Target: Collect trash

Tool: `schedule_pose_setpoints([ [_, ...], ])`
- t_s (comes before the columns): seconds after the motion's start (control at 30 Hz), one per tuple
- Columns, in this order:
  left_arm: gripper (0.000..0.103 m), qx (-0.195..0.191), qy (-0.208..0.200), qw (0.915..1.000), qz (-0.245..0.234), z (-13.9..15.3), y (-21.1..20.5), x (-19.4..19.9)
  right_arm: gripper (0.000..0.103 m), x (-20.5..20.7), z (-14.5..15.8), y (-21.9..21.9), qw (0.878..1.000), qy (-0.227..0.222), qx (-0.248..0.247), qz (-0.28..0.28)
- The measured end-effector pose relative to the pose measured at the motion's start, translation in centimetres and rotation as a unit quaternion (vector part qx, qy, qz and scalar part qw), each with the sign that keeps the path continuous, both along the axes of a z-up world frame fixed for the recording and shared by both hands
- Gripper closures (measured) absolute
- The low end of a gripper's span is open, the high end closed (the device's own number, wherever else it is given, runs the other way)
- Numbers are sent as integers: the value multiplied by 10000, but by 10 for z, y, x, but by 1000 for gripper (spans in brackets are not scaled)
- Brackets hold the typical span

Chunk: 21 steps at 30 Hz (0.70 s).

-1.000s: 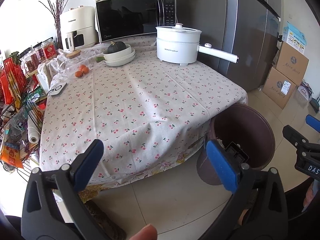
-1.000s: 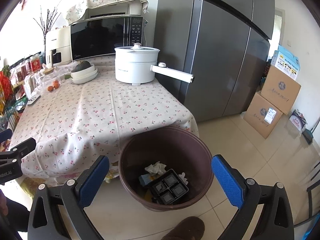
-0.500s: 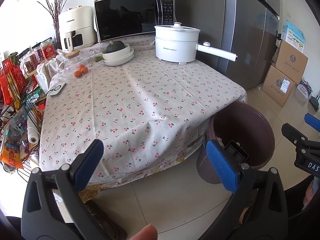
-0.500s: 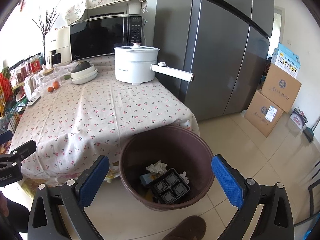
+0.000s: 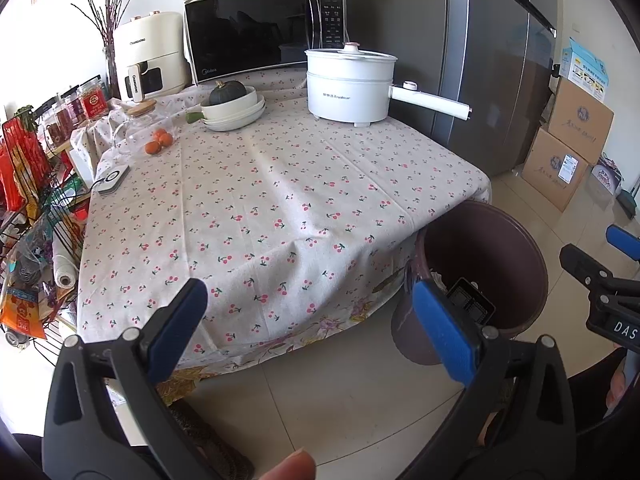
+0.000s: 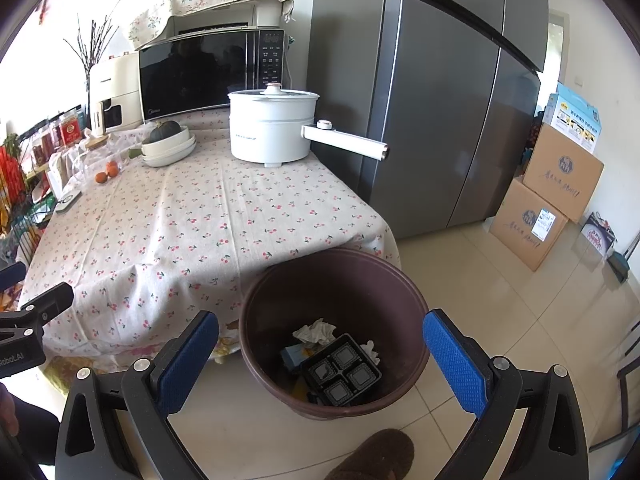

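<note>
On the left, a wire rack (image 5: 28,200) of packets stands beside a table under a cherry-print cloth (image 5: 260,200). The left gripper (image 5: 312,320) hangs over the cloth's near edge, its blue-padded jaws spread wide and holding nothing. Further back on the table sit oranges (image 5: 159,141), stacked bowls (image 5: 236,110) with a dark squash, a microwave (image 5: 264,36) and a white electric pot (image 6: 272,128). Right of the table's corner, a brown trash bin (image 6: 334,332) stands on the tiled floor. It holds a black compartment tray (image 6: 342,370) and crumpled paper (image 6: 314,330). The right gripper (image 6: 320,356) hovers above the bin, jaws wide apart and empty. Cardboard boxes (image 6: 548,200) stand far right.
</note>
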State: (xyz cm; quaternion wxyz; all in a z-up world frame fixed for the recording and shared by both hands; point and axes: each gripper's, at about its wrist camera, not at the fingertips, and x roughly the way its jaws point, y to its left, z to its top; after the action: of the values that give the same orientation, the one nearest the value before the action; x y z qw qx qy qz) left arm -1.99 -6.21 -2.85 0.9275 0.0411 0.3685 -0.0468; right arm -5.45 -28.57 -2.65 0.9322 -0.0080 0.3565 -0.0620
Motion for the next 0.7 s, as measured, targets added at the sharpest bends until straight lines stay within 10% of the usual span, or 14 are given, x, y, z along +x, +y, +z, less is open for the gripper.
schedule_pose_setpoints([
  [0.7, 1, 35, 35, 10000, -64, 0, -3, -1, 0, 0, 0, -1, 10000, -4, 4, -10],
])
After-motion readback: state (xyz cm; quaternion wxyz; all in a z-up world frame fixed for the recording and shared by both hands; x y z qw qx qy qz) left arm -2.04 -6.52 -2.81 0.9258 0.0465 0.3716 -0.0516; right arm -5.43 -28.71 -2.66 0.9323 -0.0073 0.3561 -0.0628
